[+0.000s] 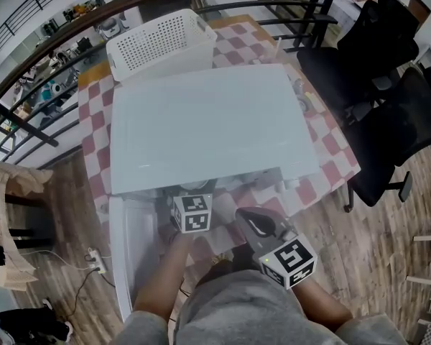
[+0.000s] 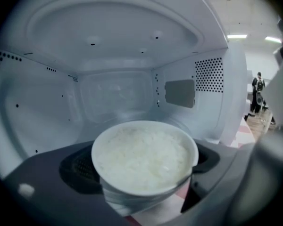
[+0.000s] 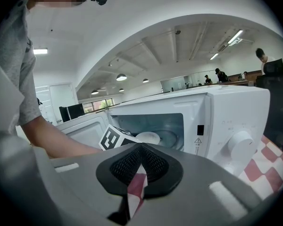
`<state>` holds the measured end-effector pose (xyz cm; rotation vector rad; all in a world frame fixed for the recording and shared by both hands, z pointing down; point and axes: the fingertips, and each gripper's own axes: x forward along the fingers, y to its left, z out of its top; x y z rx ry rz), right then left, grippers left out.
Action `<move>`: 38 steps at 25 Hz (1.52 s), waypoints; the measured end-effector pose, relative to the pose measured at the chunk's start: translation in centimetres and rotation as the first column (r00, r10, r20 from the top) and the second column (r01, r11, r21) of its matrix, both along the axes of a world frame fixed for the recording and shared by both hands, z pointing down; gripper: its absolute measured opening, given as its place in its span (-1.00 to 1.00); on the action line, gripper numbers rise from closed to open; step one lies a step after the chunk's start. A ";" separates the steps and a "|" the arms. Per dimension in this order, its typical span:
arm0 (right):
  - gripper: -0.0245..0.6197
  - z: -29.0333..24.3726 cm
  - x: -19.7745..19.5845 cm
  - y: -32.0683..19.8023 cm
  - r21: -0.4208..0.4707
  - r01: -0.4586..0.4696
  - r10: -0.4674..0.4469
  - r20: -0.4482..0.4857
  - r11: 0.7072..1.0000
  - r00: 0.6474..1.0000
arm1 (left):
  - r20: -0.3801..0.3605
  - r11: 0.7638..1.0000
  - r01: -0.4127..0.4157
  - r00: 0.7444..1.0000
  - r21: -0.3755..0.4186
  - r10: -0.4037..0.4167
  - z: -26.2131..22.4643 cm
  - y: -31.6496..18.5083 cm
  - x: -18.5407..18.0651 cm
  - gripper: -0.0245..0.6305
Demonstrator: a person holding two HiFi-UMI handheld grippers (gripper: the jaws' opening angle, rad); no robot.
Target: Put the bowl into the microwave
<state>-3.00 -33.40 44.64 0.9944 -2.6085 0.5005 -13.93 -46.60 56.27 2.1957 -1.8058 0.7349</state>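
Note:
A white bowl (image 2: 144, 157) heaped with rice is clamped between the jaws of my left gripper (image 2: 144, 168), at the mouth of the white microwave's cavity (image 2: 113, 93). From above, the microwave (image 1: 208, 124) hides the bowl, and only the left gripper's marker cube (image 1: 192, 213) shows at its front edge. The door (image 1: 129, 250) hangs open to the left. In the right gripper view the bowl (image 3: 148, 137) sits just inside the opening, beside the cube. My right gripper (image 3: 140, 166) is shut on nothing, held back in front of the microwave's control panel (image 3: 226, 121).
A white perforated basket (image 1: 161, 42) stands behind the microwave on the red-and-white checked tablecloth (image 1: 330, 157). Black office chairs (image 1: 388, 113) crowd the table's right side. A dark railing (image 1: 29, 77) curves along the back left.

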 end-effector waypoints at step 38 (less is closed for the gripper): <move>-0.94 -3.2 1.4 0.5 0.084 -0.120 0.118 0.033 0.989 0.992 | -0.197 0.974 -0.001 0.979 0.228 0.047 -11.2 12.9 1.5 0.57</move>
